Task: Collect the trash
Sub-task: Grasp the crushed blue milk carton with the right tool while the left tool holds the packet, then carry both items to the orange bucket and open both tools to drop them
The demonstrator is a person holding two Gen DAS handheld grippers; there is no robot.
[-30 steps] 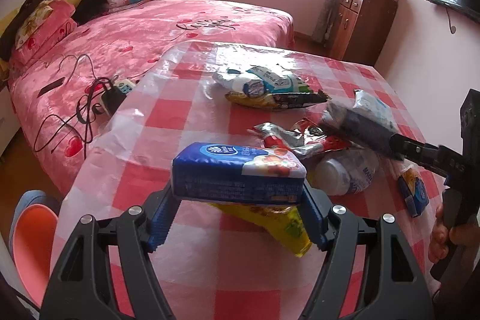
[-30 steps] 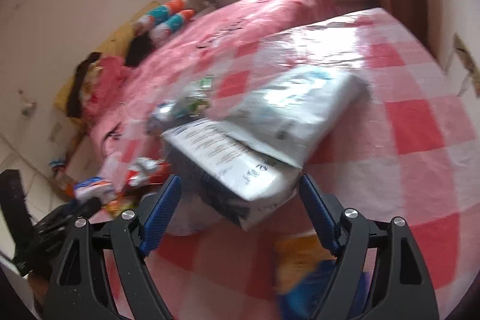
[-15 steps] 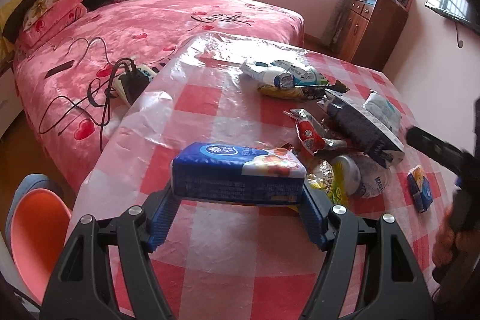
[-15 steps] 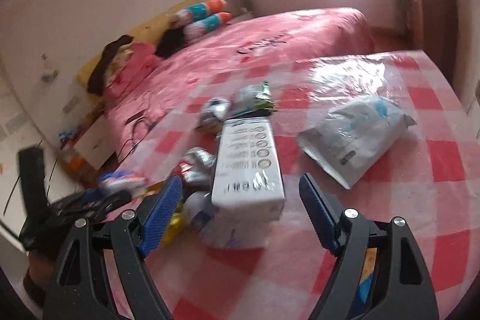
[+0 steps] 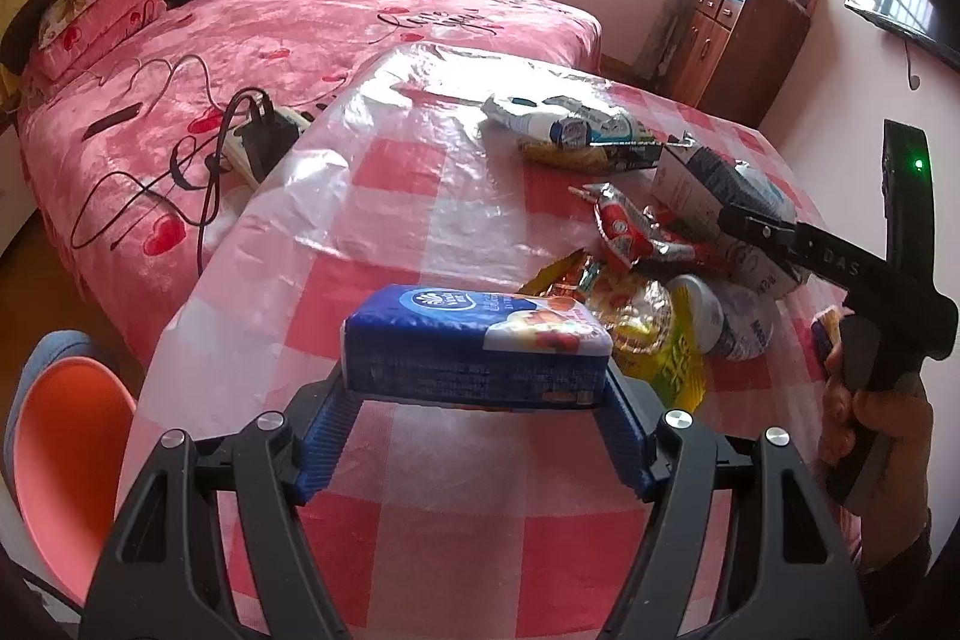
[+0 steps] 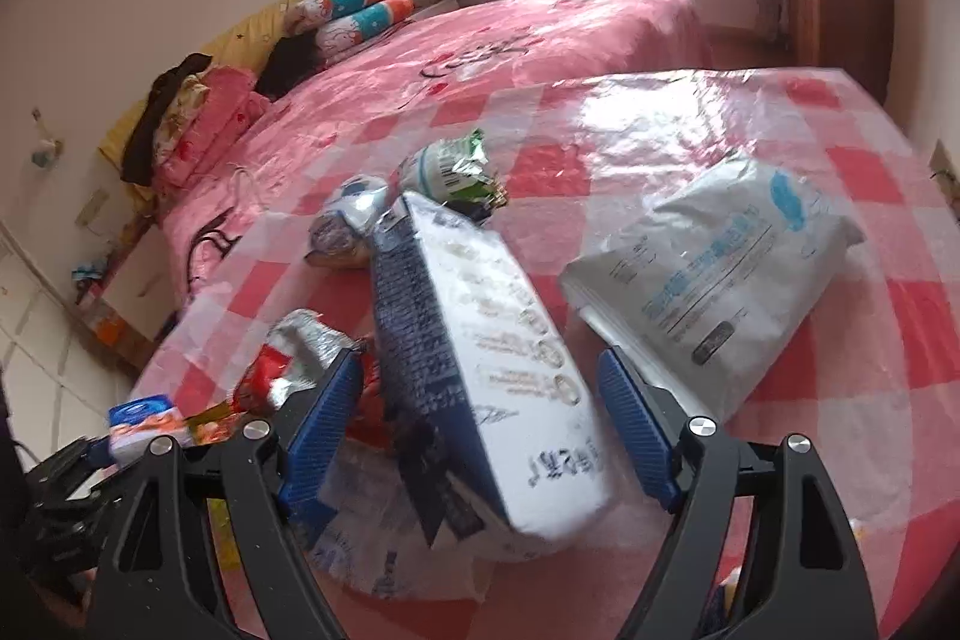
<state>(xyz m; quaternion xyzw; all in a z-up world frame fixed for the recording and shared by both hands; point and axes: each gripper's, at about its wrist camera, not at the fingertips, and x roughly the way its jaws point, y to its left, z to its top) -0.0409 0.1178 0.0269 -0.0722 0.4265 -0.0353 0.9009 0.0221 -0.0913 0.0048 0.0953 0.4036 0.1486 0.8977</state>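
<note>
The left gripper (image 5: 477, 436) clamps a blue pack (image 5: 477, 349); the right gripper's (image 6: 480, 430) closing jaws seemingly straddle a carton (image 6: 486, 370); wrappers (image 5: 630, 226) remain on the table (image 5: 390, 196).

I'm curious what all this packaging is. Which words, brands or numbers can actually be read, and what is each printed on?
"DAS": on the black arm of the right hand-held gripper.
Blue tissue pack in the left hand-held gripper: logo and print too small.
White carton: characters blurred.
Grey pouch: print unreadable.

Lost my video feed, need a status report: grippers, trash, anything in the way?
Left gripper clamped on blue tissue pack. Right gripper closing around white carton, pads not touching. Wrappers crowd the carton.
</note>
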